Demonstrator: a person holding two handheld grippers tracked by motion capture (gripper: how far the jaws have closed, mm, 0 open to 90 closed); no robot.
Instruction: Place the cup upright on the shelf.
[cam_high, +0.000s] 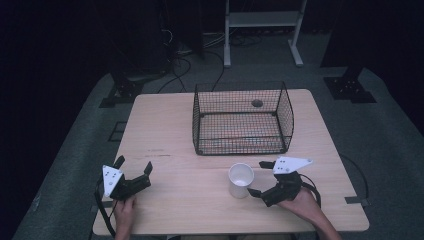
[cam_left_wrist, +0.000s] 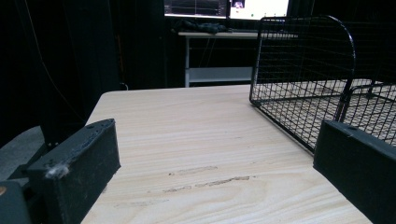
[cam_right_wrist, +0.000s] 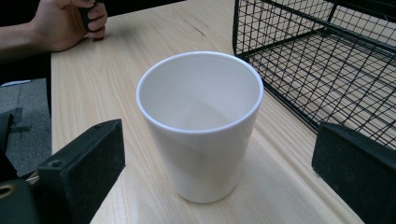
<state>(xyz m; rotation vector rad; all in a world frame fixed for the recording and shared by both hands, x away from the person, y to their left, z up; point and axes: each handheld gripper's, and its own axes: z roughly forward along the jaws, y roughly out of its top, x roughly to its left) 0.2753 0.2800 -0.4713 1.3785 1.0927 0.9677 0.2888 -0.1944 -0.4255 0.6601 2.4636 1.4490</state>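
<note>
Now your left gripper (cam_high: 134, 167) sits far left of the white cup (cam_high: 241, 180), its jaws wide apart with nothing between them. That cup stands upright on the table (cam_high: 165, 130), just in front of the wire basket (cam_high: 242, 119). Right of the cup, your right gripper (cam_high: 260, 178) holds nothing; its jaws stand wide open around the cup, not touching it.

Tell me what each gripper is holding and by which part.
Nothing is held. The right gripper has open jaws on either side of the white cup, not touching it; the left gripper is open over bare table.
</note>
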